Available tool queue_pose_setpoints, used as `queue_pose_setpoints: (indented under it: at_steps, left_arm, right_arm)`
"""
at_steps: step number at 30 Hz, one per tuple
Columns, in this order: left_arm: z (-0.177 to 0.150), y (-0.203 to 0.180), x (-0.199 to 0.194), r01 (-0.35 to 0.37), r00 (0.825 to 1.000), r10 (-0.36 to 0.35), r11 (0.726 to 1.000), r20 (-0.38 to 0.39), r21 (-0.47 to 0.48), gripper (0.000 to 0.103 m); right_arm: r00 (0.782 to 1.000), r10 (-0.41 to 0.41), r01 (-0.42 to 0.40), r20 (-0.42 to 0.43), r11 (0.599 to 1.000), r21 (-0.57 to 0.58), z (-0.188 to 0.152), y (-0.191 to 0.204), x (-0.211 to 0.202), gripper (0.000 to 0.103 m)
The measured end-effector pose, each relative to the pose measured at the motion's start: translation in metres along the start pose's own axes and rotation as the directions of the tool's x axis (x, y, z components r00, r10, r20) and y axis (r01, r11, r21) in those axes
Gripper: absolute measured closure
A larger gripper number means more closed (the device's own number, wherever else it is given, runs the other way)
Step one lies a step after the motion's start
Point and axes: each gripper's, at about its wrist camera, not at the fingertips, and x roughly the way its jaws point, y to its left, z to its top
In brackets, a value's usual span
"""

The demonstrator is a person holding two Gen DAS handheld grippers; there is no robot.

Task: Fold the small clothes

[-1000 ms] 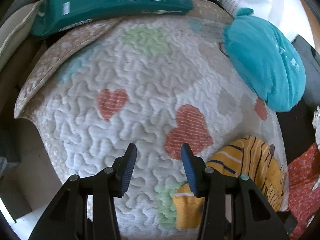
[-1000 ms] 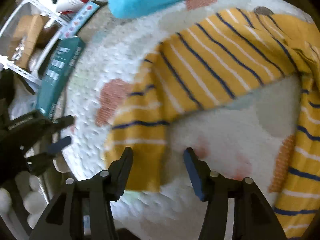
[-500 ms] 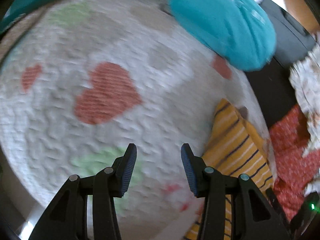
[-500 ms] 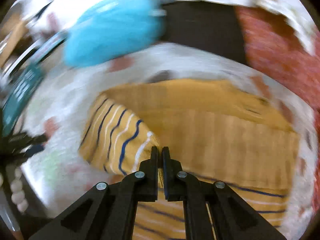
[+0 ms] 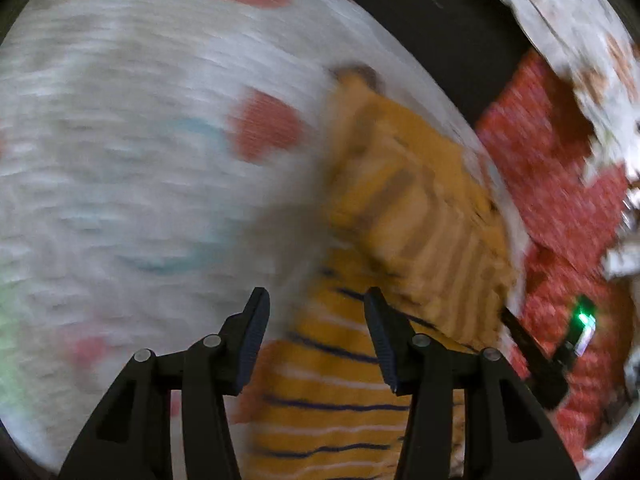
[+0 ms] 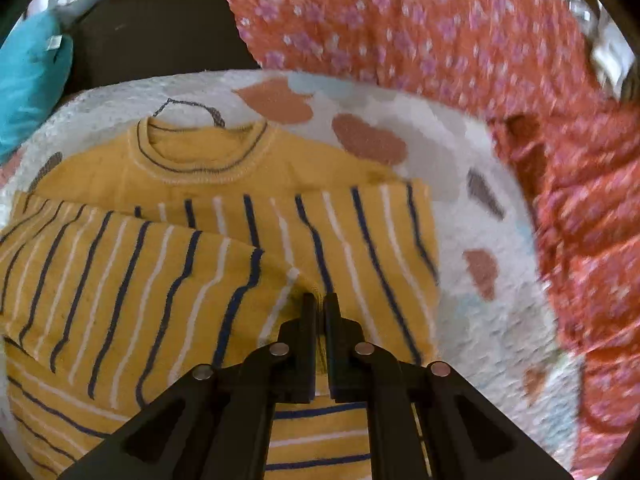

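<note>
A small yellow shirt (image 6: 200, 168) with navy and white stripes lies on a white quilted mat (image 6: 480, 240), collar at the far side. One striped part is folded over its body. My right gripper (image 6: 319, 300) is shut on a pinch of that striped fabric near the fold's corner. In the blurred left wrist view, the same shirt (image 5: 420, 200) lies at centre right on the mat (image 5: 120, 160). My left gripper (image 5: 316, 320) hovers open over the shirt's near striped edge, with nothing pressed between its fingers.
A red flowered cloth (image 6: 440, 20) lies heaped past the mat's right edge and shows as red cloth (image 5: 560, 200) in the left wrist view. A teal cloth (image 6: 28, 80) sits at the far left on a dark surface (image 6: 160, 32). A green light (image 5: 582, 320) glows on a black tool.
My right gripper closed on the striped fabric and carried it across over the shirt's body. My left gripper swung from the bare mat to above the shirt, staying open.
</note>
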Motion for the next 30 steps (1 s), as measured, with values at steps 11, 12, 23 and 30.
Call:
queue_pose_setpoints:
  at_steps: [11,12,23,30]
  left_arm:
    - [0.019,-0.065,0.007,0.232,0.969,-0.239,0.966,0.054,0.114,0.098]
    - [0.015,-0.077,0.005,0.224,0.971,-0.235,0.961,0.051,0.163,0.098]
    - [0.013,-0.045,0.012,-0.042,0.999,0.043,0.991,-0.005,0.124,0.087]
    - [0.029,0.000,0.002,0.104,0.994,-0.105,0.991,0.002,-0.088,0.066]
  right_arm:
    - [0.994,0.068,-0.065,0.080,0.997,-0.030,0.020,-0.022,-0.019,0.099]
    - [0.994,0.055,-0.052,0.091,0.998,-0.030,0.024,-0.026,-0.021,0.099]
    - [0.998,-0.014,0.005,0.058,0.988,0.152,0.028,-0.085,-0.001,0.060]
    - [0.799,0.598,-0.575,0.064,0.730,0.370,-0.020,-0.084,-0.007,0.054]
